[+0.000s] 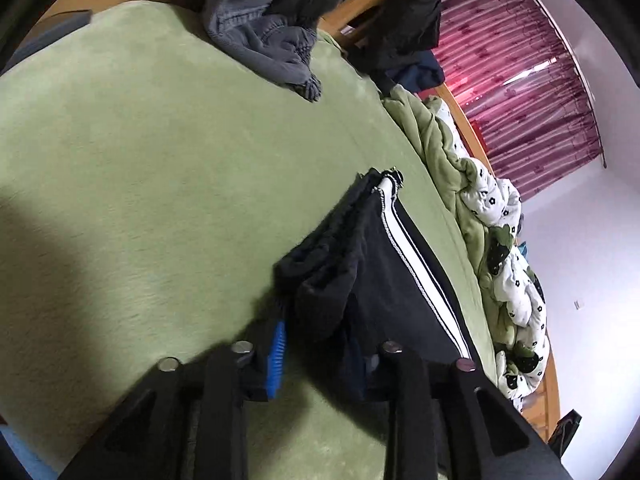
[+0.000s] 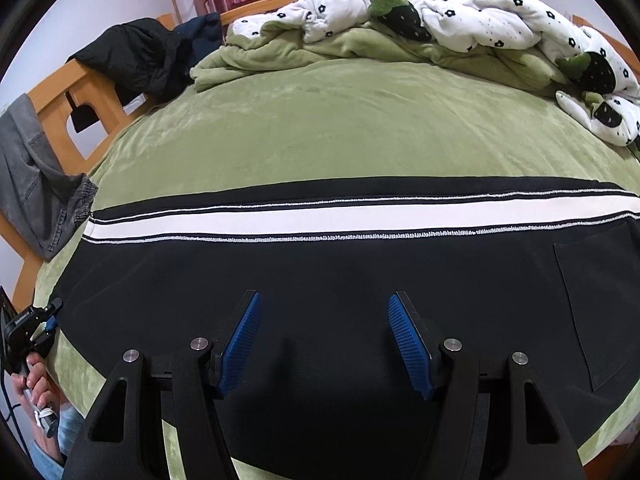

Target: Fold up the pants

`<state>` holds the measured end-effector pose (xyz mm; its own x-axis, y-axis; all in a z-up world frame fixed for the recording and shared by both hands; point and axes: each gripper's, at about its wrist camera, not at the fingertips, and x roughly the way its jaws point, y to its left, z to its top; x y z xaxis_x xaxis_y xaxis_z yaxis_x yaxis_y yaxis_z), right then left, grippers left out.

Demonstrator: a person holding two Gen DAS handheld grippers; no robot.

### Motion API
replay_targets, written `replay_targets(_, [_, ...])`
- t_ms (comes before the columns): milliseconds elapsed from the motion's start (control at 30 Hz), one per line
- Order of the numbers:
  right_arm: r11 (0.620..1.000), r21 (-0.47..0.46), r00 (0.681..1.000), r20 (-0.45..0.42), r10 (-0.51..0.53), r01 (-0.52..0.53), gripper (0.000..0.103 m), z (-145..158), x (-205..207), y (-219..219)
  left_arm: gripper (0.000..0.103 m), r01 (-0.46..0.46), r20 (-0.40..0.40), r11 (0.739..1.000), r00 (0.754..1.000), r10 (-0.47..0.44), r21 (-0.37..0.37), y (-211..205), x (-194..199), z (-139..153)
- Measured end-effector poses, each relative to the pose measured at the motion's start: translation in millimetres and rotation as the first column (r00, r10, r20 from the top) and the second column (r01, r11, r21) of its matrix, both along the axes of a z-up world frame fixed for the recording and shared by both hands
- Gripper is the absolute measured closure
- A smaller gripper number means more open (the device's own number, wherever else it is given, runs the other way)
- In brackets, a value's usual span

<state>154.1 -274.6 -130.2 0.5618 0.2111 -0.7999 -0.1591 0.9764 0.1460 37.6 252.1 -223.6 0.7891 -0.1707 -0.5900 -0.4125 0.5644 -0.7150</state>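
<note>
Black pants (image 2: 320, 276) with a white side stripe (image 2: 320, 218) lie stretched left to right across the green bed; a back pocket (image 2: 600, 304) shows at their right end. My right gripper (image 2: 324, 340) stands open just over the middle of the pants, with nothing between its blue pads (image 2: 240, 344). My left gripper (image 1: 318, 332) is at the leg end, shut on a raised bunch of the pants (image 1: 320, 280) that shows fleecy lining. One blue pad (image 1: 278, 360) shows; the other is hidden by cloth. The left gripper (image 2: 40, 320) also appears in the right wrist view, held by a hand (image 2: 32, 376).
The green bed cover (image 2: 340, 120) stretches beyond the pants. Grey jeans (image 1: 264, 40) hang over the wooden bed frame (image 2: 52, 96) near the leg end. A black jacket (image 2: 136, 60) lies on the frame. A flowered white quilt (image 2: 460, 20) and green blanket are heaped along the far side.
</note>
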Motion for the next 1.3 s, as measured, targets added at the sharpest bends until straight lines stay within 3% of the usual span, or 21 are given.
replay_targets(100, [1.000,-0.002,1.000,-0.003,-0.010,0.010,0.037,0,-1,0,0.070,0.008,-0.031,0.998,0.999,-0.006,0.060,-8,11,4])
replay_targets(167, [1.000,-0.005,1.000,0.003,-0.012,0.012,0.037,2,-2,-1,0.086,0.024,-0.062,0.993,0.998,-0.017,0.112,-12,17,8])
replay_targets(233, [1.000,-0.011,1.000,0.017,-0.013,0.013,0.037,5,-8,-6,0.089,0.040,-0.081,0.982,0.996,-0.025,0.185,-21,20,22])
replay_targets(300, [1.000,-0.021,0.999,0.040,-0.017,0.018,0.037,9,-17,-14,0.091,0.033,-0.075,0.963,0.997,-0.013,0.269,-30,16,39])
replay_targets(367, [0.999,-0.026,0.997,0.074,-0.025,0.027,0.037,12,-27,-24,0.092,0.031,-0.052,0.919,0.999,-0.011,0.393,-56,16,69])
replay_targets(433, [0.999,-0.028,0.992,0.119,-0.038,0.042,0.037,11,-36,-40,0.093,0.046,-0.023,0.886,0.999,-0.040,0.461,-83,23,96])
replay_targets(600, [0.996,-0.008,0.988,0.124,-0.087,0.088,0.037,9,-37,-74,0.095,0.145,0.055,0.852,0.978,-0.199,0.504,-158,38,143])
replay_targets(667, [0.994,0.035,0.984,0.142,-0.108,0.104,0.037,13,-40,-88,0.095,0.217,0.081,0.827,0.950,-0.301,0.519,-205,46,154])
replay_targets(800, [0.988,0.060,0.975,0.160,-0.154,0.146,0.037,16,-49,-117,0.095,0.371,0.058,0.781,0.887,-0.459,0.503,-287,62,144])
replay_targets(967, [0.967,0.122,0.956,0.165,-0.242,0.224,0.037,19,-64,-160,0.095,0.557,-0.072,0.666,0.791,-0.608,0.497,-391,71,92])
replay_targets(1067, [0.944,0.180,0.940,0.151,-0.306,0.278,0.037,18,-68,-185,0.095,0.695,-0.162,0.571,0.686,-0.710,0.437,-442,63,56])
replay_targets(1100, [0.934,0.203,0.936,0.139,-0.323,0.293,0.037,17,-67,-193,0.094,0.710,-0.193,0.545,0.671,-0.716,0.445,-453,56,48])
replay_targets(1133, [0.926,0.226,0.934,0.124,-0.334,0.301,0.037,15,-67,-198,0.094,0.699,-0.204,0.526,0.675,-0.709,0.483,-460,50,47])
replay_targets(1200, [0.910,0.290,0.940,0.083,-0.332,0.296,0.037,10,-63,-204,0.086,0.679,-0.183,0.483,0.664,-0.725,0.553,-465,33,53])
replay_targets(1267, [0.901,0.341,0.952,0.054,-0.302,0.267,0.037,6,-58,-202,0.071,0.701,-0.164,0.475,0.636,-0.754,0.532,-458,24,59])
replay_targets(1300, [0.903,0.351,0.959,0.046,-0.281,0.248,0.037,5,-54,-197,0.067,0.701,-0.148,0.487,0.636,-0.757,0.522,-447,16,64])
